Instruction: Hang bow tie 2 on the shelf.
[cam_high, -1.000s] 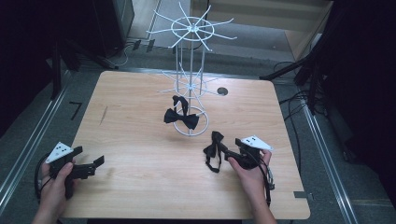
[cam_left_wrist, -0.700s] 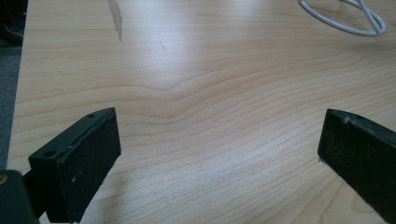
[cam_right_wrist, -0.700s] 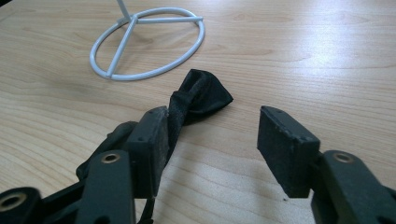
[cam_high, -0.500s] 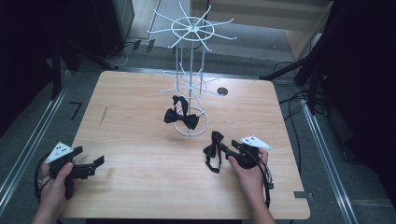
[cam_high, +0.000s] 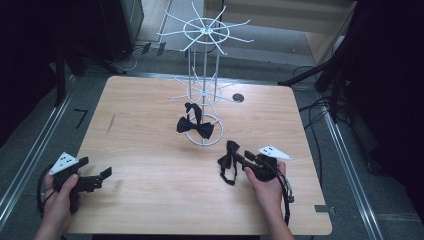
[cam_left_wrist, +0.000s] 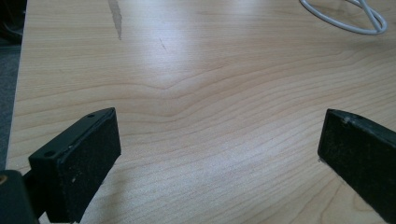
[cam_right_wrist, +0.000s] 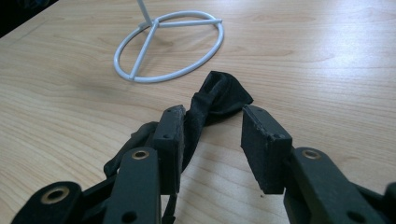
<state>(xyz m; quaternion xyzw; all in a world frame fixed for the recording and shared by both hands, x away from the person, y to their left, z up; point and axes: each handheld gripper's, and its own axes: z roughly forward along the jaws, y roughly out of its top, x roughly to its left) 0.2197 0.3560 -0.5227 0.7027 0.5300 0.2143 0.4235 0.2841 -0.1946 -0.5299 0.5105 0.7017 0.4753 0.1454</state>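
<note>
Right tongs (cam_right_wrist: 212, 140) closing around a black bow tie (cam_right_wrist: 215, 100) on the table (cam_high: 150, 135).

The jaws have just been narrowing, with the tie between them; it lies against one pad, while the other stands clear, so nothing is clamped yet. The left tongs (cam_left_wrist: 217, 154) gape wide over bare wood. A second bow tie (cam_high: 195, 127) hangs on the white wire stand (cam_high: 205, 90).
</note>
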